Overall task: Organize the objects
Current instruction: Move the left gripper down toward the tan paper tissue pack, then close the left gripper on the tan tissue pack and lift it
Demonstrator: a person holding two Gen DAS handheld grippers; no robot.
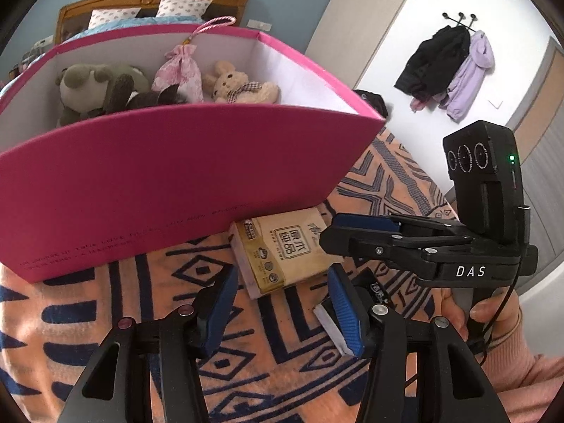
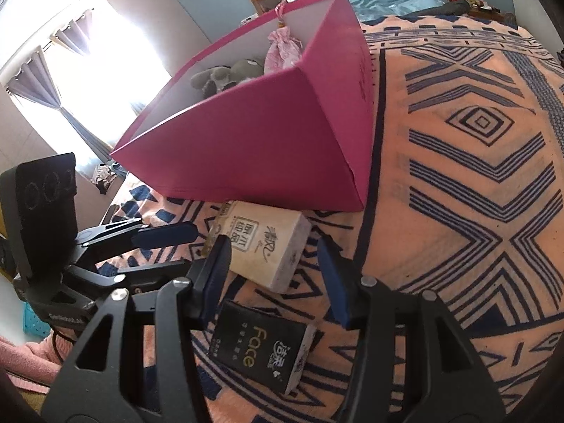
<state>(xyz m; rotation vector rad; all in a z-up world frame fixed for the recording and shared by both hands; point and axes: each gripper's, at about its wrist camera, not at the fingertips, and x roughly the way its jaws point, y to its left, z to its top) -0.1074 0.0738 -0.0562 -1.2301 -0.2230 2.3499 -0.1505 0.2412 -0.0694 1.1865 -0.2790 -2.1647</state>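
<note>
A pink box (image 1: 148,176) stands on the patterned bedspread; it also shows in the right wrist view (image 2: 253,148). Inside lie a grey plush (image 1: 95,88), a pink pouch (image 1: 178,70) and a beige bunny (image 1: 239,86). A tan tissue pack (image 1: 282,250) lies in front of the box, also in the right wrist view (image 2: 261,246). A black "Face" tissue pack (image 2: 261,345) lies nearer; its edge shows in the left wrist view (image 1: 333,320). My left gripper (image 1: 282,306) is open and empty just short of the tan pack. My right gripper (image 2: 273,278) is open and empty above both packs.
The orange and navy bedspread (image 2: 458,176) stretches to the right. A wooden headboard with pillows (image 1: 151,7) is behind the box. Coats (image 1: 454,70) hang on the wall. A bright curtained window (image 2: 70,63) is at the left.
</note>
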